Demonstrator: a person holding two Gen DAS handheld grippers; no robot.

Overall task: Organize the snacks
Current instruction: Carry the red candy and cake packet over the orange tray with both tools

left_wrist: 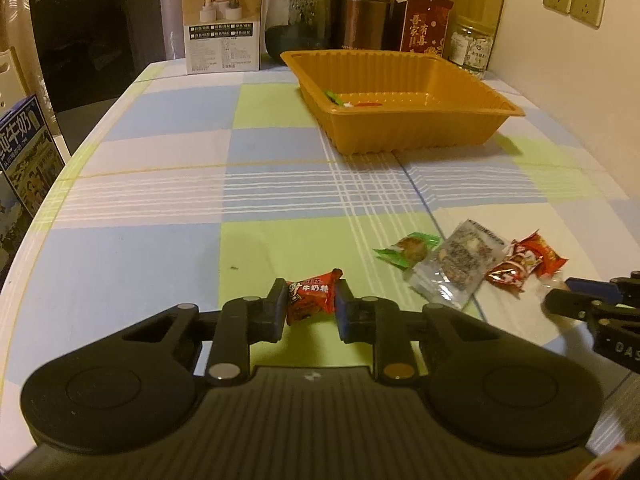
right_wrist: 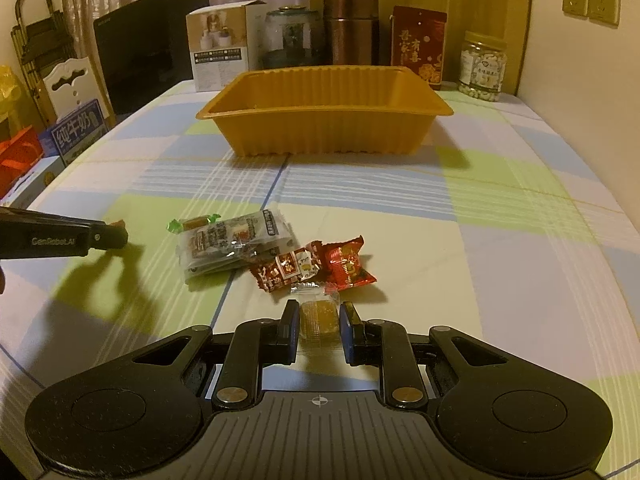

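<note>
The tray (right_wrist: 324, 112) is seen at twelve o'clock on the cloth (left_wrist: 160, 200), well beyond both grippers. A loose pile (right_wrist: 256, 252) of snacks is left near the right gripper (right_wrist: 319, 326), at eleven o'clock. A red candy (left_wrist: 310, 298) is clenched by the left gripper (left_wrist: 310, 306); a clear-wrapped amber sweet (right_wrist: 318, 318) is pinched by the right. Both could be dropped on the carry, since slippery wrappers are held only at their edges. Both grippers are pitched downward, low over the cloth.
</note>
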